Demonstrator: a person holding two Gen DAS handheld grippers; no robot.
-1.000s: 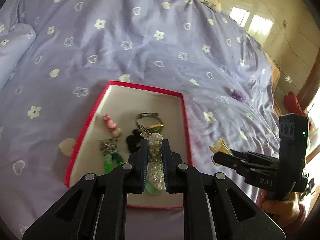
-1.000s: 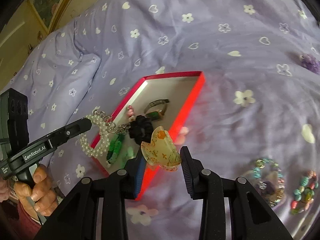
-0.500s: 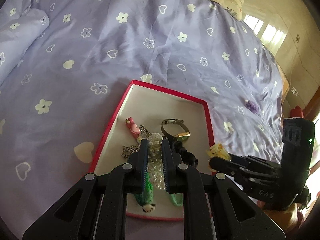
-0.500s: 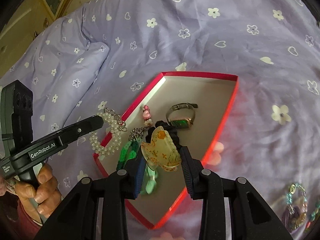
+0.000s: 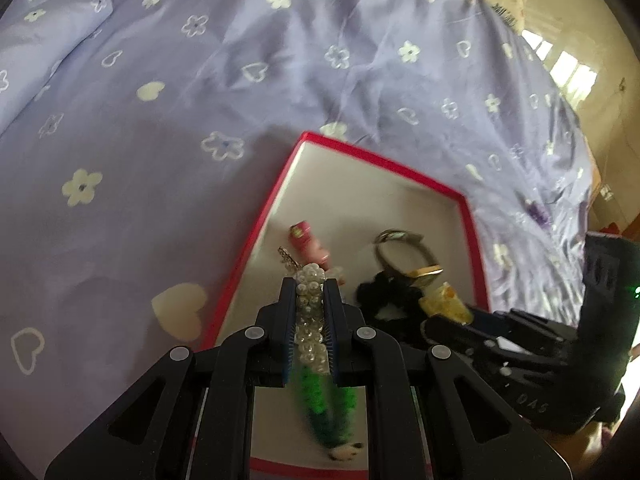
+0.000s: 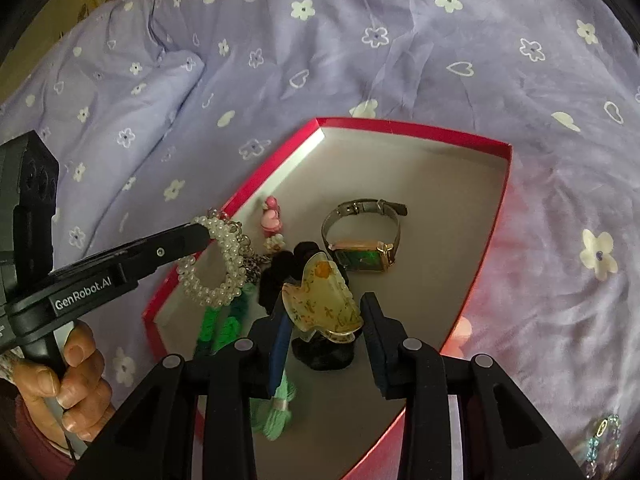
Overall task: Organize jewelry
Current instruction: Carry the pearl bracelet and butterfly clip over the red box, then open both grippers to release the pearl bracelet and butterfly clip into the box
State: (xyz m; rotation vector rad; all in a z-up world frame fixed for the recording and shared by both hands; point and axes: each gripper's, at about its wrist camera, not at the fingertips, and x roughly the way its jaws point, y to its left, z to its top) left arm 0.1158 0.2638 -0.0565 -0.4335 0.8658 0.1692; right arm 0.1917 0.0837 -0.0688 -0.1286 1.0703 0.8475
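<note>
A red-rimmed box (image 6: 408,130) lies on the lilac bedspread; inside are a green-faced watch (image 6: 368,240), a black scrunchie (image 6: 288,264), a pink charm (image 6: 271,216) and green tassels (image 6: 224,324). My left gripper (image 5: 310,284) is shut on a pearl bracelet (image 5: 309,312) and hangs over the box's near left part. In the right wrist view the pearl bracelet (image 6: 224,268) dangles as a loop from the left gripper (image 6: 200,232). My right gripper (image 6: 326,312) is shut on a yellow flowered hair clip (image 6: 320,300) above the scrunchie. The hair clip (image 5: 444,304) also shows in the left wrist view.
Beaded bracelets (image 6: 604,436) lie on the bedspread right of the box, and a small purple piece (image 5: 538,212) sits beyond it. A lilac pillow (image 6: 100,92) rises at the left. A hand (image 6: 76,376) grips the left gripper's handle. Bare floor (image 5: 580,72) runs past the bed's far edge.
Both grippers have come down and forward over the red box, each keeping its piece. The box now fills more of both views.
</note>
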